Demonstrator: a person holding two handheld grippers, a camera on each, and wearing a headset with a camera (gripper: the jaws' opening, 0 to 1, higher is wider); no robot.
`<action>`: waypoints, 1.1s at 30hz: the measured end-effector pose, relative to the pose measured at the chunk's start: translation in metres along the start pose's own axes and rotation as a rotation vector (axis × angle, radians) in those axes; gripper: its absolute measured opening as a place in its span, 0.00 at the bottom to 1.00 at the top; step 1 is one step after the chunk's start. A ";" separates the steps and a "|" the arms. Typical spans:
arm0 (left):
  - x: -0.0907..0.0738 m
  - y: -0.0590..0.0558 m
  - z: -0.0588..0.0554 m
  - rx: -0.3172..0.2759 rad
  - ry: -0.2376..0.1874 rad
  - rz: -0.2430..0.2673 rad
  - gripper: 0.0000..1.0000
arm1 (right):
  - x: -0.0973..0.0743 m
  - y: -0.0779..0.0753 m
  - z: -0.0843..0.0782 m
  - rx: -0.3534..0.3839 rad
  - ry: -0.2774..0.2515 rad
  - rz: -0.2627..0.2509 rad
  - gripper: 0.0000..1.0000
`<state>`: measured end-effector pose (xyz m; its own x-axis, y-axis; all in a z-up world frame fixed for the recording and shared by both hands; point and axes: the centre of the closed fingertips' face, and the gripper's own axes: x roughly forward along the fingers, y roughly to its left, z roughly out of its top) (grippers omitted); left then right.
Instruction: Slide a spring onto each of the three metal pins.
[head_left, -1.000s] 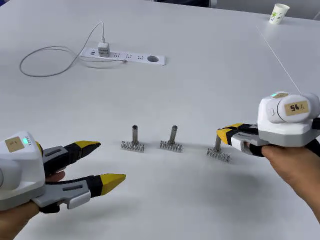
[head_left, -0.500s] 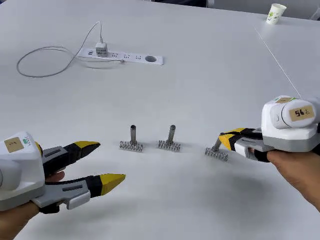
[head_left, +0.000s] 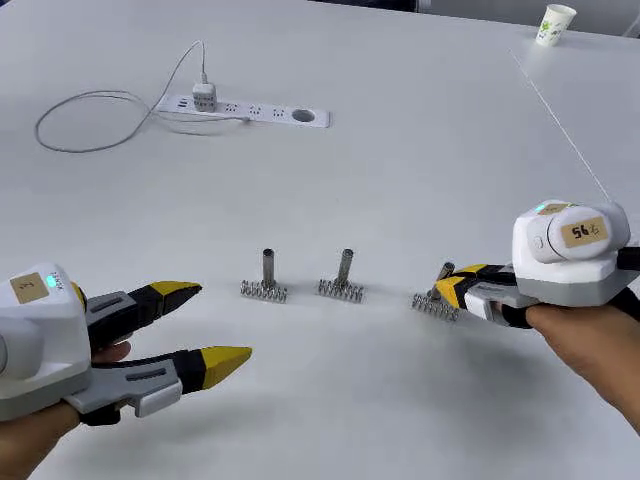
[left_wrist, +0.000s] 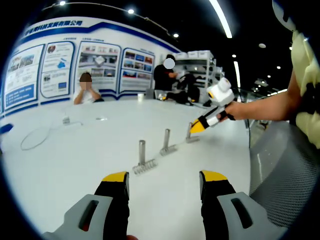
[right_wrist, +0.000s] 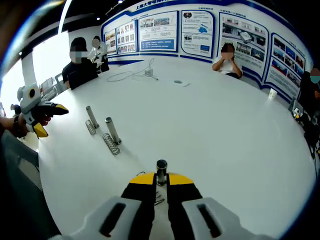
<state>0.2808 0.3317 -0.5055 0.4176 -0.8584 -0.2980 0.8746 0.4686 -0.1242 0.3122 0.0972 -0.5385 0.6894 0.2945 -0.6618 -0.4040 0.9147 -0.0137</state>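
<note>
Slip risk: right gripper (head_left: 450, 284) pinches tilted pin (right_wrist: 161, 169) at 3 o'clock by tips only; left gripper (head_left: 212, 324) jaws apart.

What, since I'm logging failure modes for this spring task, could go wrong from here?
The right gripper is shut on the right pin, which leans in the head view; it could topple or slip free. Its jaws sit near the pin's top, so they may block the spring lying at its base from sliding on. The open left gripper might fumble so small a spring.
</note>
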 end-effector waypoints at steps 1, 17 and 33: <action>0.000 0.000 0.000 0.000 0.001 0.000 0.58 | 0.002 0.000 -0.001 -0.001 0.004 0.000 0.09; -0.001 0.001 -0.001 -0.001 0.003 0.003 0.58 | 0.004 0.000 -0.003 -0.010 0.018 0.014 0.10; -0.001 0.000 -0.002 -0.003 0.005 -0.003 0.58 | -0.013 0.009 -0.019 -0.141 0.067 0.109 0.17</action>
<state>0.2801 0.3328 -0.5074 0.4140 -0.8586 -0.3024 0.8750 0.4669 -0.1278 0.2880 0.0958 -0.5442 0.5974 0.3663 -0.7134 -0.5576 0.8291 -0.0413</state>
